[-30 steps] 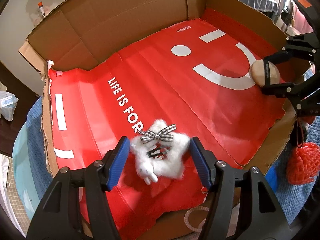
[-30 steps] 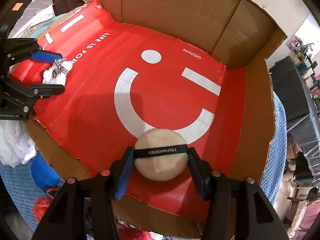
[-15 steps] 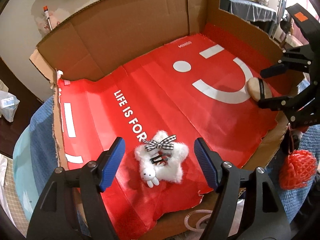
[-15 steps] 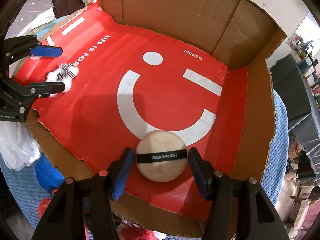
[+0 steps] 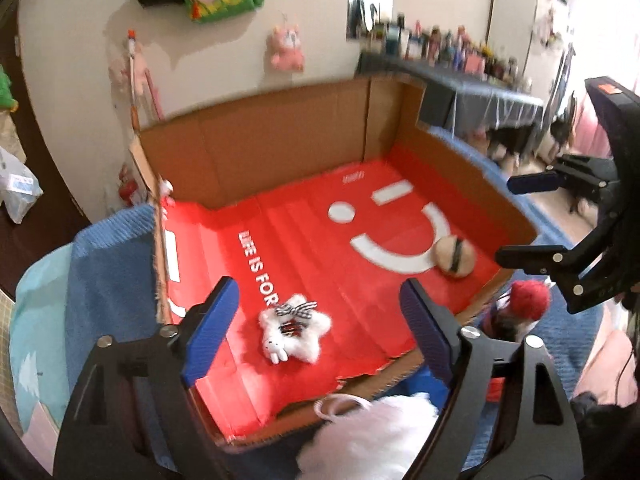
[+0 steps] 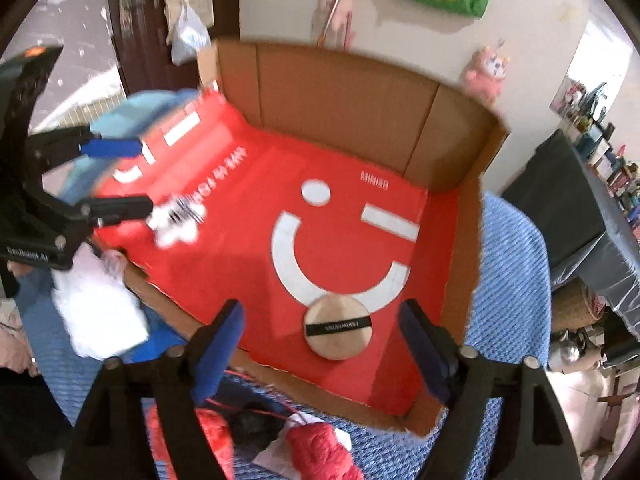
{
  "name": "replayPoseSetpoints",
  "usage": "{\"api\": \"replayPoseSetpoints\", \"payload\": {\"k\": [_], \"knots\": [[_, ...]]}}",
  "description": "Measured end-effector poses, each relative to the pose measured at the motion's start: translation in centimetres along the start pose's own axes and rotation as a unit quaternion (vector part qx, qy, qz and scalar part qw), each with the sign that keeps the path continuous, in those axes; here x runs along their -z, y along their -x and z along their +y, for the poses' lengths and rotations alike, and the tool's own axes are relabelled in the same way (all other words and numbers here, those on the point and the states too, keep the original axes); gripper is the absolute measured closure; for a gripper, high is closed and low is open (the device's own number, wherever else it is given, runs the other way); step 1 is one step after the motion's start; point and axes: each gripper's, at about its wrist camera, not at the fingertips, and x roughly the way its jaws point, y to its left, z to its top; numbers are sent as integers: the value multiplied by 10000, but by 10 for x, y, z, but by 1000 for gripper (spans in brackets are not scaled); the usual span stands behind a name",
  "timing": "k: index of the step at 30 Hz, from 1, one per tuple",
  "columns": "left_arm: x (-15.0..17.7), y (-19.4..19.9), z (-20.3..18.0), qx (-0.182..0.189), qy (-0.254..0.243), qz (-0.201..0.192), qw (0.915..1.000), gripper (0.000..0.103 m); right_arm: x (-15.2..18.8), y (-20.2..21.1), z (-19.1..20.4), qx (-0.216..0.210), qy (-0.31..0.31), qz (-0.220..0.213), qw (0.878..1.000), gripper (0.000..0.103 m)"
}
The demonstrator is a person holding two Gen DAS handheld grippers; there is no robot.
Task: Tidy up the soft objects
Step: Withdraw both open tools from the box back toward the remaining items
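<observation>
Box liner [image 5: 320, 248]: red, white smiley and lettering
Cardboard box [image 5: 288, 140]: plain brown
Star plush [image 5: 296, 328]: white, black-and-white checked bow
Powder puff [image 6: 338, 328]: beige, black band with white print
Gripper pads [image 5: 210, 336]: blue, on black frames
Blanket [image 6: 512, 280]: blue, ribbed
Yarn ball [image 6: 320, 452]: red
Wall plush [image 5: 286, 48]: pink

Cardboard box [image 5: 280, 148]: back and side walls stood tall, blocking entry from behind; near edge was low, top open. Red liner [image 5: 320, 264] lay mostly bare betw. white star plush [image 5: 298, 330] at near-left and round powder puff [image 6: 338, 328] at near-right, well apart. Outside near edge, white fluffy item [image 5: 360, 440] and red knit items [image 6: 320, 448] crowded the approach.
</observation>
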Motion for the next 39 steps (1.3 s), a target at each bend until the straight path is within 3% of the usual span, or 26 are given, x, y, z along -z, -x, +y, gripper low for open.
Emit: {"api": "replayPoseSetpoints", "payload": {"k": [8, 12, 19, 26, 32, 39], "knots": [[28, 66, -26, -277, 139, -954, 9950, 9, 15, 76, 19, 149, -194, -1201, 9925, 3], [54, 91, -44, -554, 127, -1397, 9886, 5, 40, 111, 36, 376, -266, -1865, 9814, 0], [105, 124, -74, -748, 265, -1974, 9771, 0, 100, 140, 58, 807, -680, -2597, 9599, 0], [143, 117, -92, -981, 529, -2055, 9723, 0, 154, 131, 79, 1064, -948, -2815, 9489, 0], [178, 107, -105, -1204, 712, -2208, 9652, 0, 187, 109, 90, 1010, -1223, -2837, 9457, 0], [198, 81, -97, -1071, 1061, -1884, 9705, 0, 209, 87, 103, 1319, -1317, -2841, 9405, 0]]}}
